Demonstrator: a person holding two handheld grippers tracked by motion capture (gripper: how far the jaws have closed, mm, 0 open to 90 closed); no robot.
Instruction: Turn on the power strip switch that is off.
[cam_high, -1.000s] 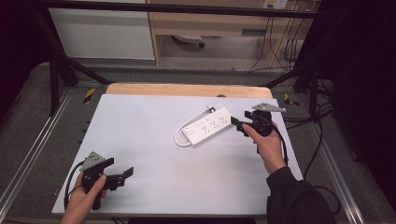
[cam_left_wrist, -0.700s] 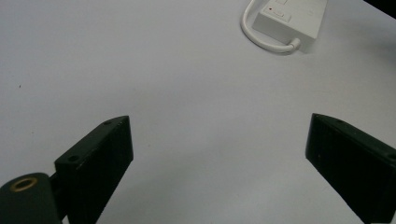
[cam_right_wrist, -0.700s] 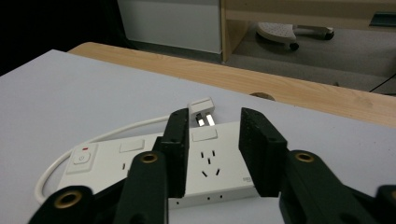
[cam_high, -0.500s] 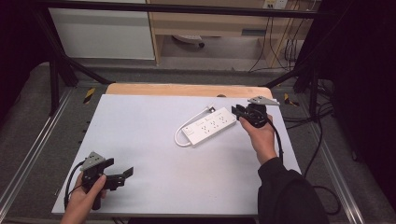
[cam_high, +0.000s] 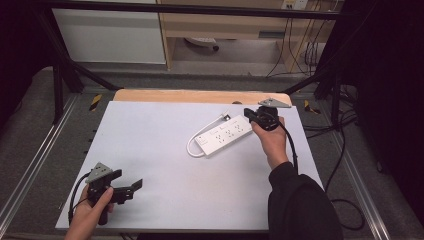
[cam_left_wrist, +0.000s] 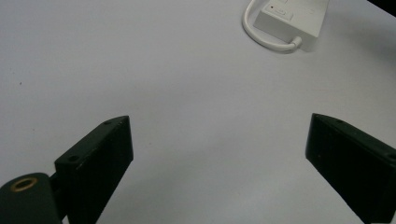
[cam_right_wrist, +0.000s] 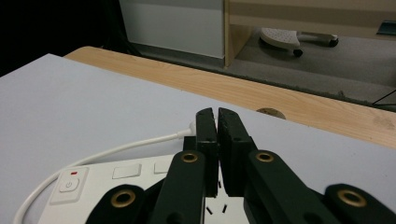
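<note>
Right gripper: black, two-jawed, jaws pressed together on nothing, over the right end of the white plastic power strip.
Right gripper view: closed jaws above the strip's sockets; red-marked switch at its near-left end, white cable curving past, wooden table edge beyond.
Left gripper: black, jaws spread wide, at the near-left corner of the white tabletop, well apart from the strip.
Left gripper view: bare tabletop between the jaws; the strip's switch end with looped cable far off.
</note>
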